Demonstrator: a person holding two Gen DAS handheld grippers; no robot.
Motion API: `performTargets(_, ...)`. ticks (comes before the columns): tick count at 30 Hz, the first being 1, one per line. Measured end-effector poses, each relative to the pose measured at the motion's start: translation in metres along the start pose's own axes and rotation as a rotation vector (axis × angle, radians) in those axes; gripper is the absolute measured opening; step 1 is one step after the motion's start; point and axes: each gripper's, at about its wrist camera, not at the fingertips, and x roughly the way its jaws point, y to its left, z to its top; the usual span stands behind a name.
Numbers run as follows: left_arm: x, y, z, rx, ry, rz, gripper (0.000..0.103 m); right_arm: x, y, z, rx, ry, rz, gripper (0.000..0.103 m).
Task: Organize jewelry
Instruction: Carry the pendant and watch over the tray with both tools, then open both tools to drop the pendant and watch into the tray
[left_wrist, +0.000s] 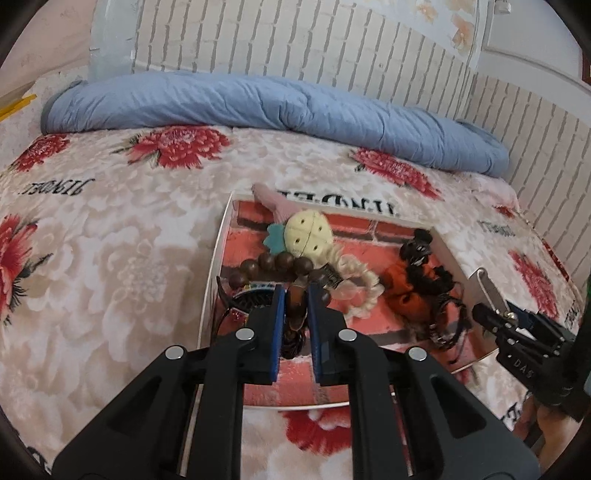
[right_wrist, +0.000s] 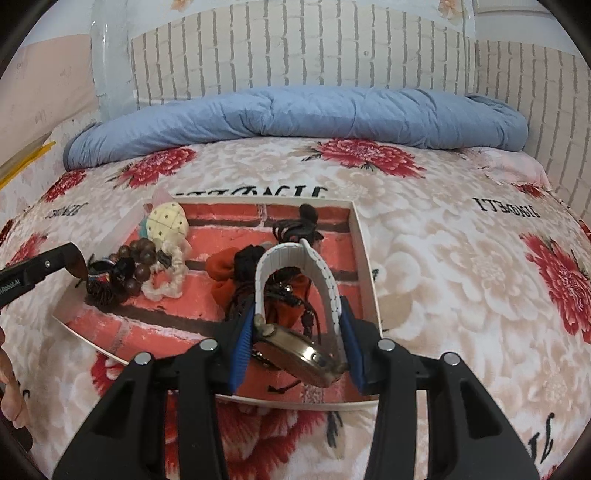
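Watch (right_wrist: 295, 343) clamped between right tongs (right_wrist: 295, 341) (white strap up).

1. Floral blanket (right_wrist: 443, 258) is showing repeated black lettering, upside down; one instance is reading roughly "JIAOBELI" – uncertain.
2. Right gripper (left_wrist: 517, 325) body is showing "DAS".
3. Left gripper (right_wrist: 55, 266) arm is showing "Robot.AI", start cut off.

A floral blanket (right_wrist: 461, 258) with red blooms and black lettering is spreading beneath me. Beyond it, I am seeing a rolled blue quilt (right_wrist: 295, 114) lying along the far edge, touching a white brick-patterned wall (right_wrist: 295, 51). A pink pillow (right_wrist: 517, 166) is sitting at the right corner, just beside the quilt
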Motion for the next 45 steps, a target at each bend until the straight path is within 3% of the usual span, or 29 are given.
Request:
performTargets(13, 0.035, 0.015, 0.000, 0.022, 0.028, 0.056, 0.011, 0.023, 0.003, -0.001, -0.011, 0.012, -0.023, 0.043)
performTargets(20, 0.034, 0.007, -0.006, 0.078, 0.005, 0.113, 0.011, 0.032, 0.003, -0.006, -0.001, 0.035, -0.020, 0.043)
performTargets(25, 0.030, 0.011, -0.009, 0.056, 0.008, 0.099, 0.011, 0.030, 0.003, -0.012, 0.005, 0.033, -0.014, 0.043)
performTargets(30, 0.027, 0.009, -0.013, 0.068, 0.001, 0.115, 0.028, 0.028, 0.002, -0.014, 0.001, 0.030, -0.013, 0.047)
performTargets(32, 0.025, 0.008, -0.015, 0.071, -0.005, 0.131, 0.047, 0.029, 0.001, -0.015, 0.004, 0.035, 0.000, 0.053)
performTargets(33, 0.024, 0.008, -0.017, 0.070, -0.005, 0.133, 0.048, 0.028, 0.001, -0.016, 0.004, 0.036, 0.004, 0.059)
performTargets(37, 0.017, 0.011, -0.022, 0.054, 0.010, 0.126, 0.051, 0.020, 0.000, -0.019, 0.003, 0.030, -0.003, 0.063)
performTargets(39, 0.008, 0.010, -0.024, 0.042, 0.003, 0.123, 0.059, 0.007, -0.002, -0.020, 0.012, 0.007, -0.011, 0.075)
performTargets(41, -0.009, 0.007, -0.025, 0.039, -0.026, 0.131, 0.078, -0.009, -0.001, -0.020, 0.007, -0.020, -0.022, 0.076)
performTargets(45, -0.050, 0.000, -0.035, 0.052, -0.100, 0.154, 0.093, -0.036, 0.002, -0.024, -0.012, -0.066, -0.028, 0.088)
